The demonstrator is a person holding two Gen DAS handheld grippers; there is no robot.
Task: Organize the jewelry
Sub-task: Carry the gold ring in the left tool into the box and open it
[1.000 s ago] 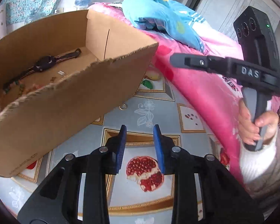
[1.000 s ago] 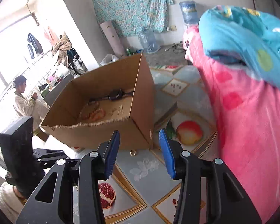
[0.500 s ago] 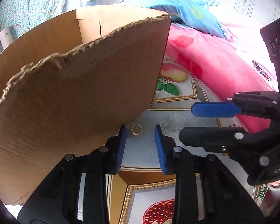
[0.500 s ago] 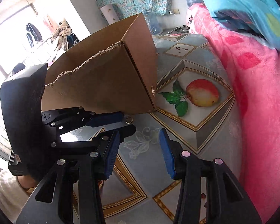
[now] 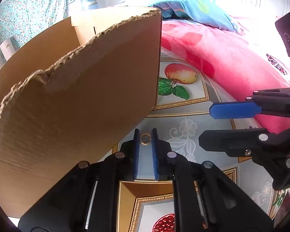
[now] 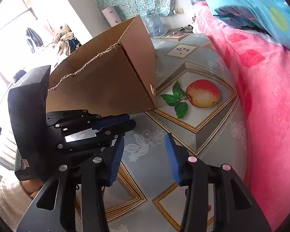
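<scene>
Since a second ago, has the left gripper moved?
Yes. The left gripper came down beside the box, closing around the ring.

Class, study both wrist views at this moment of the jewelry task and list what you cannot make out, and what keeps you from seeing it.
- Inside of the cardboard box: hidden in both views by its own near wall.
- Ring: left view shows it between the closing left hand-held gripper tips; whether they touch it is too small to tell. In the right view that gripper hides it.
- Person: only a sleeve, cut off at the right view's edge.
</scene>
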